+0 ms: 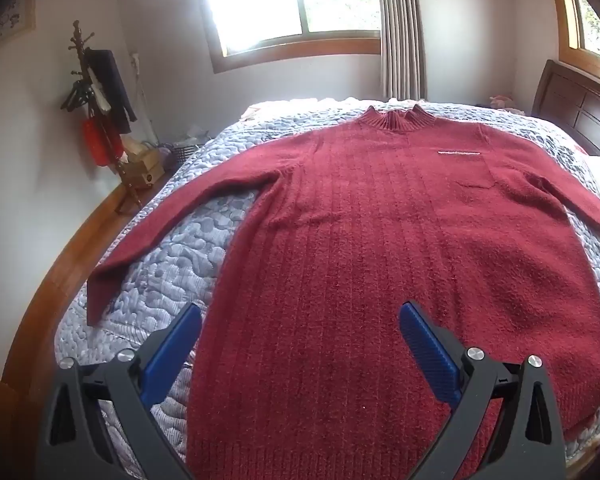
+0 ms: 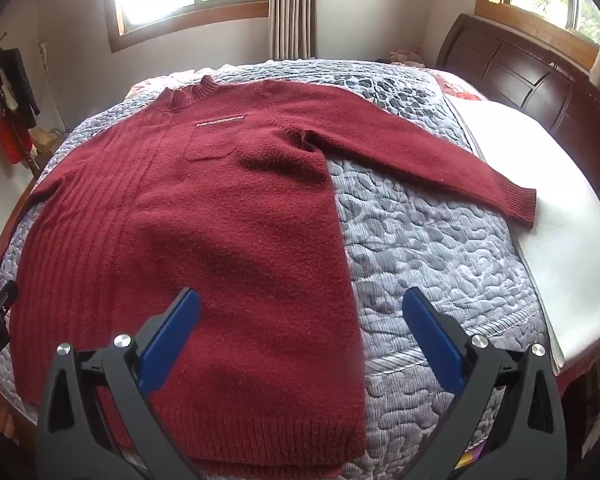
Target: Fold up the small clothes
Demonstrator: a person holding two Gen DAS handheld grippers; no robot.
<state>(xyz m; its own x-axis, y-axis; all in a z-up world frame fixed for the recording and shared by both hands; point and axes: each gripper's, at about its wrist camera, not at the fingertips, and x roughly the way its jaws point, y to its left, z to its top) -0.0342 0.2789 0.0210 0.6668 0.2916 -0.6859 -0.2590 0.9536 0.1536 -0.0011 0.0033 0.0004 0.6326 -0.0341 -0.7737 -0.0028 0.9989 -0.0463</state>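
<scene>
Bed (image 2: 440,240) with a blue-grey quilted cover fills most of both views; dark wooden headboard (image 2: 540,80) in the upper right of the right wrist frame, a white sheet (image 2: 560,240) along the right edge.

Red knit sweater (image 1: 360,240) lies flat and face up on the quilt, centre of the left wrist frame and left-centre of the right wrist frame. Collar (image 1: 396,118) is at the top, hem toward the bottom near the cameras. Both sleeves are spread out: one sleeve (image 1: 172,220) runs to the lower left of the left wrist frame, the other sleeve (image 2: 420,148) runs to the right of the right wrist frame, its cuff (image 2: 520,204) resting partly on the white sheet. Small chest pocket (image 2: 210,154) with a pale label strip above it. Nothing folded yet.

Left gripper (image 1: 300,312) hovers over the lower body of the sweater, blue fingers (image 1: 176,344) spread wide, gripping nothing. Right gripper (image 2: 300,294) hovers over the sweater's side edge at the bottom centre of its frame, also spread wide and empty.

Handling, my guess: soft, fuzzy, thick knit, light to medium weight, floppy, not fragile. It likely won't slip off the pads, but it will drape and stretch if lifted by one point. Best to pinch the cuff or sleeve edge first and lay the sleeve across the chest, then take both hem corners.

Coat stand (image 1: 100,120) in the upper left of the left wrist frame, windows along the top.
</scene>
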